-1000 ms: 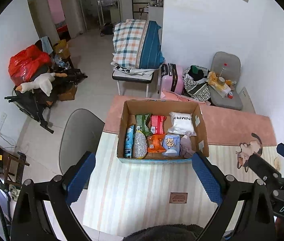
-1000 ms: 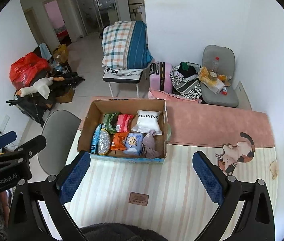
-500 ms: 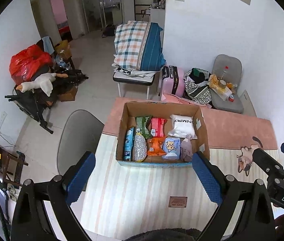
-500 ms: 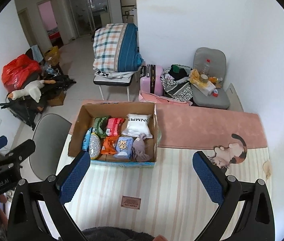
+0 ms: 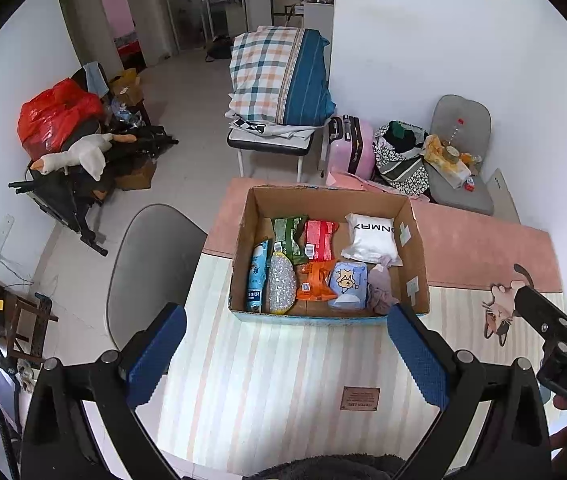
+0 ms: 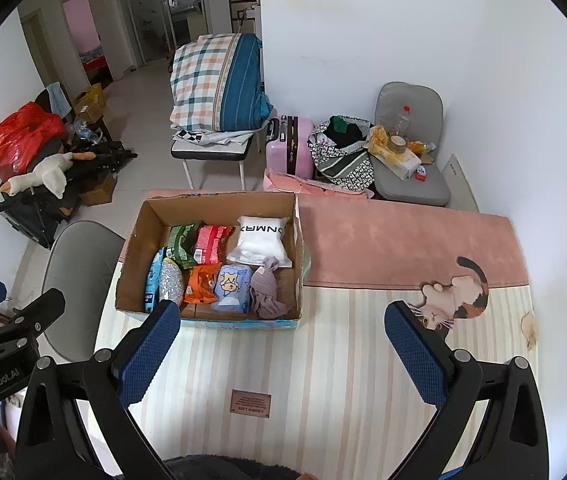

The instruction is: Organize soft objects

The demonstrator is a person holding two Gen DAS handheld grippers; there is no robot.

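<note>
A: Where are the soft things?
B: In the cardboard box [image 5: 417, 264] at twelve o'clock on the striped mat [image 5: 283, 380]: a white pillow pack [image 5: 371, 236] at its far right, a mauve cloth [image 6: 267, 292] in its near right corner.
A: And the grippers?
B: Left gripper [image 5: 287, 348] and right gripper [image 6: 283, 344] both hang above the mat with fingers spread wide, holding nothing.

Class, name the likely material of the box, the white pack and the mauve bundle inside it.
Box: plain brown cardboard, matte, with raw cut edges.
White pack: probably glossy plastic film, puffy, printed lettering.
Mauve bundle: soft knotted fabric, matte and wrinkled.
</note>
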